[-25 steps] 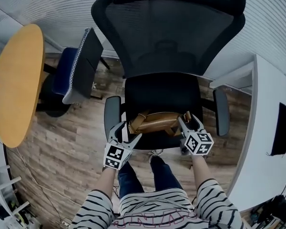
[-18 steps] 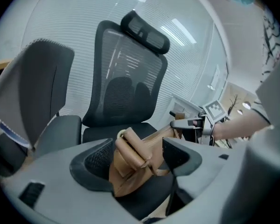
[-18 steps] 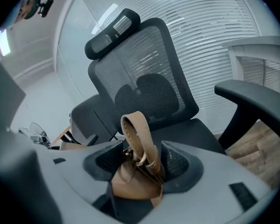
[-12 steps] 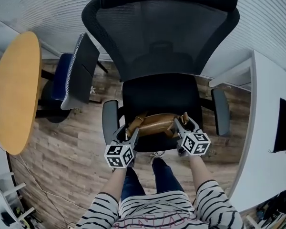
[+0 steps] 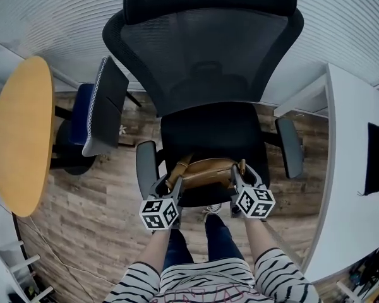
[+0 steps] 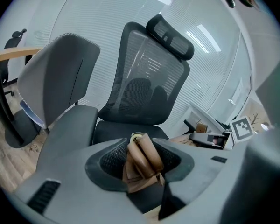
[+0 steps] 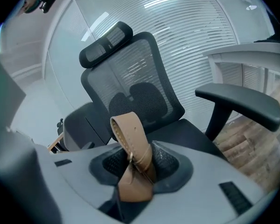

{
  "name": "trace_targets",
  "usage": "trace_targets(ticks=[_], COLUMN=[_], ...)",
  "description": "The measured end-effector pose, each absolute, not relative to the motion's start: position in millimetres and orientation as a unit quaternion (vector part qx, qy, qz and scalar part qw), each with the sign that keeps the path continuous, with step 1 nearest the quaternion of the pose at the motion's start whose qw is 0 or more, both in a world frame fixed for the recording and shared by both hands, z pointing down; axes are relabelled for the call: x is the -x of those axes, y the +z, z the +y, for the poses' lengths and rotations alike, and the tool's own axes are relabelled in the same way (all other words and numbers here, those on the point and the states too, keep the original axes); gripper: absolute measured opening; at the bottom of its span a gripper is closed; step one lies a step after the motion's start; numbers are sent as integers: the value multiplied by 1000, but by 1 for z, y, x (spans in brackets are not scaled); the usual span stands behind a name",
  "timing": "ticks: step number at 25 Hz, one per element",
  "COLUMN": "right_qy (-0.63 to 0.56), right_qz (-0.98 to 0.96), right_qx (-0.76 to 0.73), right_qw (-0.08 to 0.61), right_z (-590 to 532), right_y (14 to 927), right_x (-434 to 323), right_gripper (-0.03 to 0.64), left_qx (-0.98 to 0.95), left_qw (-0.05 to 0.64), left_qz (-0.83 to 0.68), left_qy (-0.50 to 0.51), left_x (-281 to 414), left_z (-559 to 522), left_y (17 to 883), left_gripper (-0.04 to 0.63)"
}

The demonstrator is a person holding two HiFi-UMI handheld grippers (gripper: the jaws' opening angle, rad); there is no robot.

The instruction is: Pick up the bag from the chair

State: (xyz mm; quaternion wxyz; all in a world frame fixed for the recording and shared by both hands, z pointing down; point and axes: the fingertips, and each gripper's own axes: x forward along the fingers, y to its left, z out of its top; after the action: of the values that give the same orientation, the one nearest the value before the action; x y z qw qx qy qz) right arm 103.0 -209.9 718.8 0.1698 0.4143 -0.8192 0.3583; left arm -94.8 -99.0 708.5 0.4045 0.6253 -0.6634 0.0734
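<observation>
A tan leather bag point(image 5: 206, 172) hangs over the front of the black office chair's seat point(image 5: 215, 128), stretched between my two grippers. My left gripper point(image 5: 168, 187) is shut on the bag's left strap end point(image 6: 141, 158), a metal ring showing just above the jaws. My right gripper point(image 5: 239, 173) is shut on the right strap end point(image 7: 133, 155), whose loop stands up from the jaws. The mesh backrest point(image 5: 202, 49) rises behind. The bag's underside is hidden.
The chair's armrests point(image 5: 146, 163) point(image 5: 289, 147) flank the grippers. A second chair point(image 5: 100, 103) with a grey back and blue seat stands at left by a round wooden table point(image 5: 22, 131). A white desk point(image 5: 354, 188) with a dark screen point(image 5: 378, 160) runs along the right. The person's legs point(image 5: 199, 238) are below.
The left gripper, open beside the bag one second ago, has shut on its left strap end. The right gripper has kept its hold. Both have drawn slightly toward the person.
</observation>
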Motion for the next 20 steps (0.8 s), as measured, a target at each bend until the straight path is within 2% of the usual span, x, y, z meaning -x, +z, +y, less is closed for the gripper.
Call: trace_targets(ticks=[8, 14, 20], right_qy=[359, 353, 336], right_qz=[-786, -758, -736], right_qx=[-480, -538, -580], right_qw=[149, 108, 91], right_z=[-181, -162, -146], right_y=[681, 645, 594], right_x=[-141, -172, -198], right_gripper=[149, 147, 147], left_qx=[-685, -748, -783], left_qw=[388, 329, 312], left_qz=[-609, -565, -527], left_qy=[96, 115, 110], left_x=[71, 50, 28], left_z=[-100, -117, -127], left_y=[675, 637, 593], left_gripper=[178, 176, 176])
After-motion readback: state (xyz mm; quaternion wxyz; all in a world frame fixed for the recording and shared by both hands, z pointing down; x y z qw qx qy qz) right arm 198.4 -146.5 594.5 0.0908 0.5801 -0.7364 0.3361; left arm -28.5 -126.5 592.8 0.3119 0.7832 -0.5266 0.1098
